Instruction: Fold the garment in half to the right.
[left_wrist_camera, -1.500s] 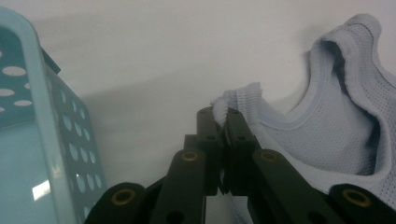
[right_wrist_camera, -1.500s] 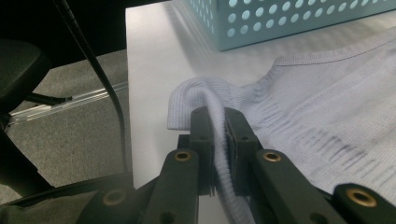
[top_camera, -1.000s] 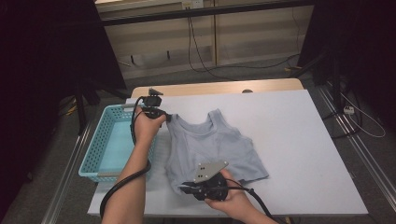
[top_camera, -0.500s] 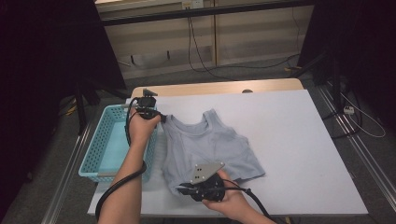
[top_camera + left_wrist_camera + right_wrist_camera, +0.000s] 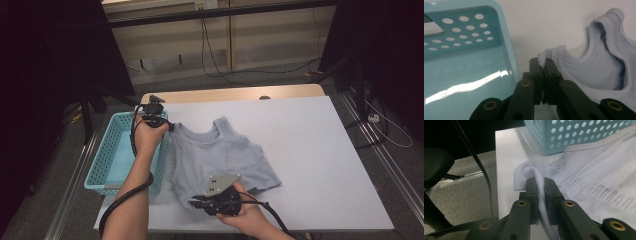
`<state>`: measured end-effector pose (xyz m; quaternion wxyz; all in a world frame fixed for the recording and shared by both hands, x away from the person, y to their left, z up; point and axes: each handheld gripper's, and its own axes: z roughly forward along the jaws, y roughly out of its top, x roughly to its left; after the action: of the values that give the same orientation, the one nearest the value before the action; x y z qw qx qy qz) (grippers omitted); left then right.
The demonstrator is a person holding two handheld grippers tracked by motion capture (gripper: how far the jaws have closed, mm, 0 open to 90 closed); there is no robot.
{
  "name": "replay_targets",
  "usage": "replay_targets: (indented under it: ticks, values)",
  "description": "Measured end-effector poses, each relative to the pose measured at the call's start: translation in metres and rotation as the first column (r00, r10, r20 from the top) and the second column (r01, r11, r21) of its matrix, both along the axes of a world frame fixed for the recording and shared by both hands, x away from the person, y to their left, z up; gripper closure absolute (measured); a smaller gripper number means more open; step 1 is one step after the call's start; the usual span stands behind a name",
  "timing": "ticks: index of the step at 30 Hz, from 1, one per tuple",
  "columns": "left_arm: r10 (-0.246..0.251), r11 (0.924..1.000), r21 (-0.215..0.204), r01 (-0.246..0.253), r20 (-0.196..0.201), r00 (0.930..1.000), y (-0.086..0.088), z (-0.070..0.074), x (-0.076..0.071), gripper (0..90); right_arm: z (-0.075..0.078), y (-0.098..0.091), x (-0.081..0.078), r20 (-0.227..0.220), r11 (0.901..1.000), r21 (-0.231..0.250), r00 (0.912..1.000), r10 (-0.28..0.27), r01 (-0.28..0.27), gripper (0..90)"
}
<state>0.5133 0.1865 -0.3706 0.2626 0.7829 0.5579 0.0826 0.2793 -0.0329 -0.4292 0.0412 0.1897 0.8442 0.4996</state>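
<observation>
Where the pale blue knitted tank top (image 5: 220,160) a second earlier lay with its left strap drawn out toward the basket, it is now spread flatter on the left half of the bench (image 5: 320,165), its neck toward the far edge and its hem toward the near edge. The left shoulder strap (image 5: 554,53) is pinched between the fingers of the left gripper (image 5: 169,126), clenched on the fabric just beside the basket's long wall. The hem's near-left corner (image 5: 529,173) is clamped in the fingers of the right gripper (image 5: 196,203), close to the bench's near edge. Compared with the earlier frames, the left hand has been drawn slightly back toward the far-left and the garment has been pulled a little straighter between the two grips, while the right hand has been kept in place. From this it is judged that the top is being tensioned along its left side, probably as preparation for a fold or for a lift into the turquoise perforated basket (image 5: 117,150), which stands at the bench's left edge, touching the garment's side.
</observation>
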Motion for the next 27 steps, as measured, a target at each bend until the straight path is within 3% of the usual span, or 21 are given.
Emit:
replay_targets:
  ticks: [19,27]
  values:
    - [0.002,0.9996,0.028,-0.002,0.000,1.0000,-0.0002,0.0037,0.0007,87.1,0.0012,-0.0050,-0.0006,-0.004,0.9998,0.016,0.9999,-0.014,0.014,84.0]
    - [0.002,0.9998,0.021,-0.002,0.000,1.0000,-0.0011,0.0032,0.0008,87.1,0.0021,-0.0050,-0.0003,-0.004,0.9997,0.021,0.9999,-0.014,0.014,84.0]
